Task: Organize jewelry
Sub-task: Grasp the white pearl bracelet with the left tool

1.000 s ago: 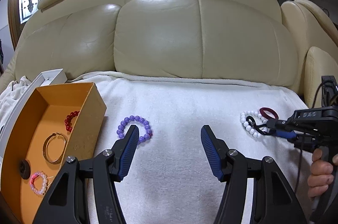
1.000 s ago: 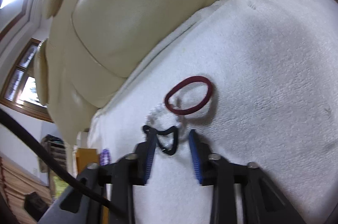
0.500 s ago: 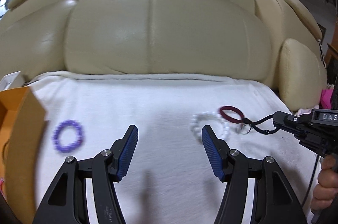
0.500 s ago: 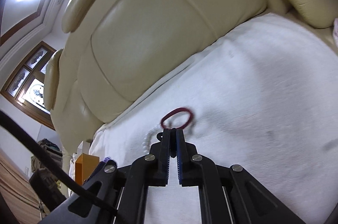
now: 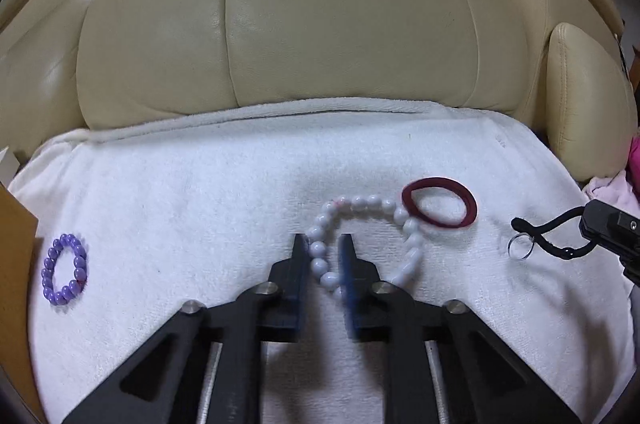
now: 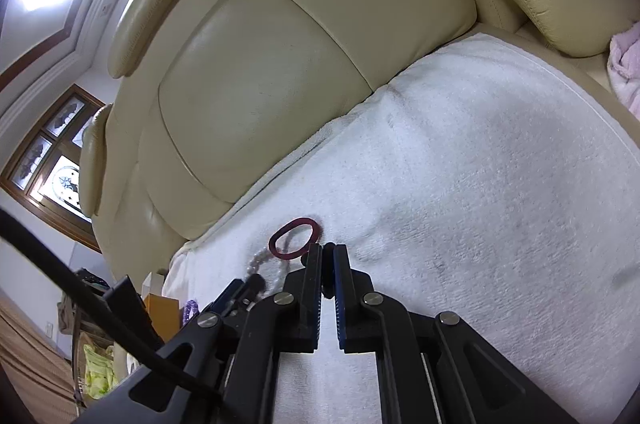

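Observation:
A white bead bracelet (image 5: 362, 208) lies on the white towel (image 5: 200, 192). My left gripper (image 5: 324, 252) is shut on its near-left beads. A dark red ring bracelet (image 5: 440, 207) lies just right of the beads, also in the right wrist view (image 6: 294, 232). My right gripper (image 6: 325, 251) is shut on a black cord with a small metal ring (image 5: 548, 236), held above the towel at the right. A purple bead bracelet (image 5: 64, 274) lies far left.
The orange box edge (image 5: 16, 224) is at the far left, also in the right wrist view (image 6: 160, 310). A cream leather sofa back (image 5: 300, 16) rises behind the towel. A pink cloth (image 6: 626, 64) lies at the right.
My left gripper swung right from the purple bracelet and closed on the white beads. My right gripper closed on the black cord and lifted it off to the right.

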